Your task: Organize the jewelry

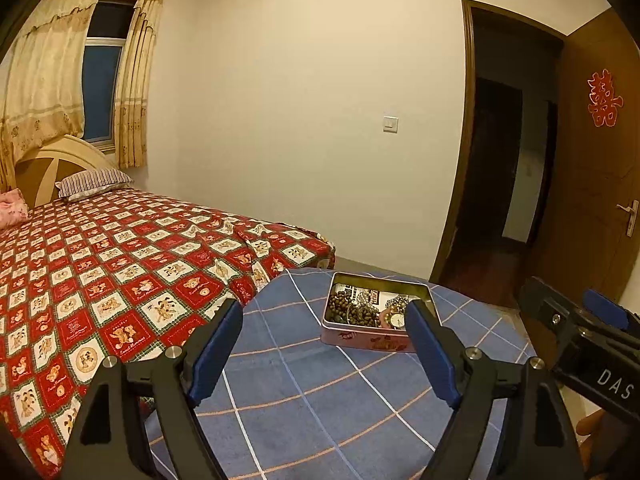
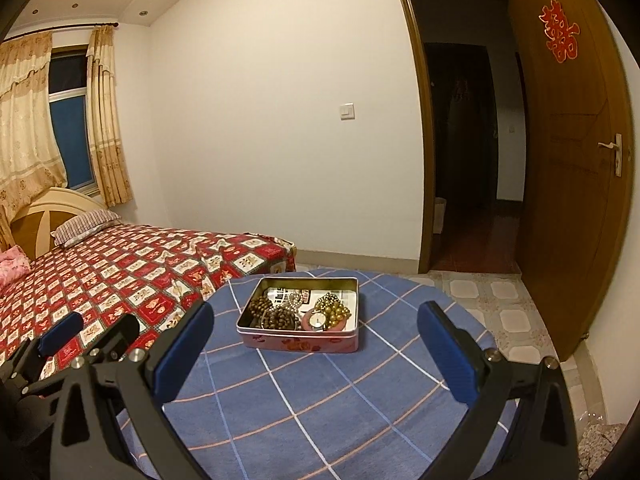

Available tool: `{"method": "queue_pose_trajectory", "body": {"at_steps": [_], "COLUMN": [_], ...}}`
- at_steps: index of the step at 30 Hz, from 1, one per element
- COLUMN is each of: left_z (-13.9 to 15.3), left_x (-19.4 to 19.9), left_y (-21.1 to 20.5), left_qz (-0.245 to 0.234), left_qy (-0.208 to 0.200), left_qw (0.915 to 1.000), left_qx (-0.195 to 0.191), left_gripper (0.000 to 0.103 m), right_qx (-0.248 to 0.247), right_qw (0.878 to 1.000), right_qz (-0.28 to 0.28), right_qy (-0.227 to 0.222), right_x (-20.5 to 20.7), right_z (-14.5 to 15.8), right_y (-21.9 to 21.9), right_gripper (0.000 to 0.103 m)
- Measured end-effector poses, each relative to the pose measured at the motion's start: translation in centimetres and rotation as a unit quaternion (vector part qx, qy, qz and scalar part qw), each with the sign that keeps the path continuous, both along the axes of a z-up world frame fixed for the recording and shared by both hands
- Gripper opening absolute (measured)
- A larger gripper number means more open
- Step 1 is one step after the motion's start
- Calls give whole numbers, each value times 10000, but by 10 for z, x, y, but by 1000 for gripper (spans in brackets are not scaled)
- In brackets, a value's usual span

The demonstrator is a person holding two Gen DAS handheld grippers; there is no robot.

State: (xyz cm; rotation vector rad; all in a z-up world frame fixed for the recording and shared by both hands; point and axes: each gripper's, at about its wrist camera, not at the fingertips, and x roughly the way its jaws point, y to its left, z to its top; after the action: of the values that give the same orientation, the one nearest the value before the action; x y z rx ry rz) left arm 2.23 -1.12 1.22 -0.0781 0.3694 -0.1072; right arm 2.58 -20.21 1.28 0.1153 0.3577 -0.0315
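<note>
An open pink tin box point(image 1: 366, 340) point(image 2: 298, 343) stands on the far part of a round table covered in a blue checked cloth point(image 1: 304, 408) point(image 2: 320, 400). It holds dark wooden bead strings point(image 1: 350, 312) point(image 2: 276, 314), golden beads point(image 2: 334, 306), a small watch point(image 2: 317, 320) point(image 1: 397, 320) and a silvery piece point(image 2: 294, 298). My left gripper point(image 1: 326, 320) is open and empty, short of the box. My right gripper point(image 2: 316, 318) is open and empty, also short of the box. The right gripper shows at the left wrist view's right edge point(image 1: 576, 320).
A bed with a red patterned cover point(image 1: 100, 272) point(image 2: 120, 264) lies left of the table, touching it. An open wooden door point(image 2: 572, 160) and dark doorway point(image 2: 464, 128) stand at the right. Tiled floor point(image 2: 500, 296) lies beyond the table.
</note>
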Motion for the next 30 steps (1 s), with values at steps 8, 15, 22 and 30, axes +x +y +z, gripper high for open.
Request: {"method": "queue_pose_trajectory", "body": {"at_steps": [8, 15, 22, 30], "left_z": [2, 3, 5, 5], "left_x": [-2, -4, -5, -3], "left_y": [-1, 0, -2, -1], "left_qz": [0, 21, 54, 27], "left_qy": [-37, -76, -147, -124], "left_qw": [10000, 10000, 9998, 9998], "left_qx": [22, 45, 148, 124], "left_gripper": [83, 83, 83, 83], "right_qx": [13, 25, 33, 37], "right_qw": [10000, 10000, 10000, 10000], "right_qz": [8, 3, -2, -44], "right_qy": [3, 3, 4, -8], "right_x": [-2, -2, -2, -4], "right_z": [-1, -1, -1, 0], "right_y": [-1, -1, -1, -3], "right_gripper": [103, 103, 103, 103]}}
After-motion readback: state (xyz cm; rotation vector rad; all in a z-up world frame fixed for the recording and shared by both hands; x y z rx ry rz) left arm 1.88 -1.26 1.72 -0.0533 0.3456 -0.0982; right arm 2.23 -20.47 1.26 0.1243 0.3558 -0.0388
